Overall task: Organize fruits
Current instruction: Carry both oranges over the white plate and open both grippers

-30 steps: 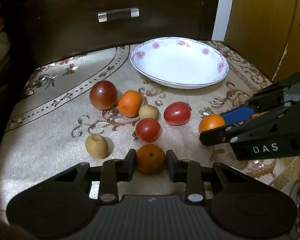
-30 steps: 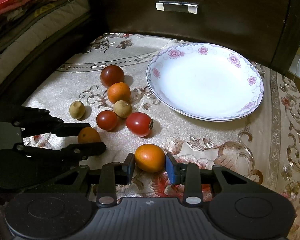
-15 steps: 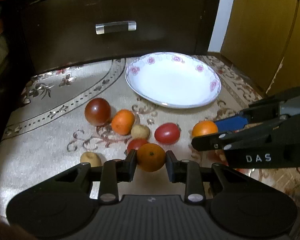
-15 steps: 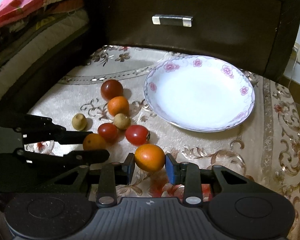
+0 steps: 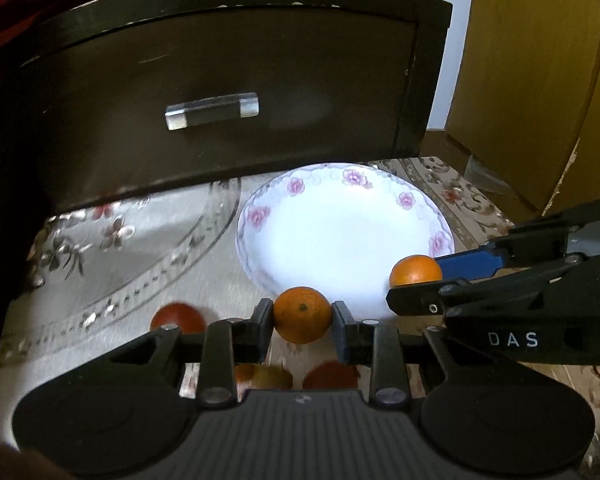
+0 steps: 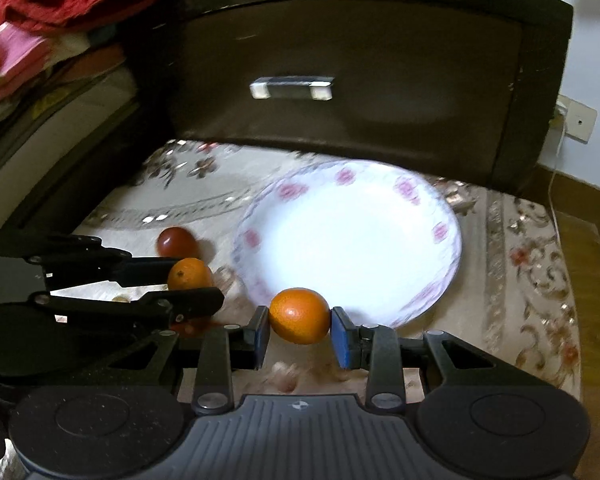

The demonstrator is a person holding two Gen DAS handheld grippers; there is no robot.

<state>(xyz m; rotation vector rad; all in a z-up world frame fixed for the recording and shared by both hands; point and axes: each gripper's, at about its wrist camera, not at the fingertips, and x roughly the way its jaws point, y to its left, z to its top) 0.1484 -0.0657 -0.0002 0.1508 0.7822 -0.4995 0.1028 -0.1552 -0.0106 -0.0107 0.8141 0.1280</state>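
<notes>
My left gripper [image 5: 302, 314] is shut on an orange [image 5: 302, 314], held above the cloth near the front rim of the white floral plate [image 5: 256, 216]. My right gripper [image 6: 300, 316] is shut on a second orange [image 6: 299, 315] at the plate's [image 6: 444, 232] front edge. Each gripper shows in the other view: the right gripper [image 5: 416, 280] with its orange [image 5: 415, 270], the left gripper [image 6: 192, 280] with its orange [image 6: 189, 273]. A dark red tomato [image 5: 178, 316] lies on the cloth, also in the right wrist view [image 6: 178, 242]. Other fruits [image 5: 330, 376] are partly hidden under my left gripper.
A dark wooden drawer front [image 5: 228, 92] with a metal handle [image 5: 212, 110] stands just behind the plate. A yellow-brown cabinet [image 5: 532, 80] is at the right. Red and pink fabrics [image 6: 60, 8] are piled at the left. The patterned cloth [image 6: 532, 264] ends near the right.
Both grippers have lifted their oranges off the cloth and moved forward toward the plate. The remaining fruits have dropped below and behind the fingers.
</notes>
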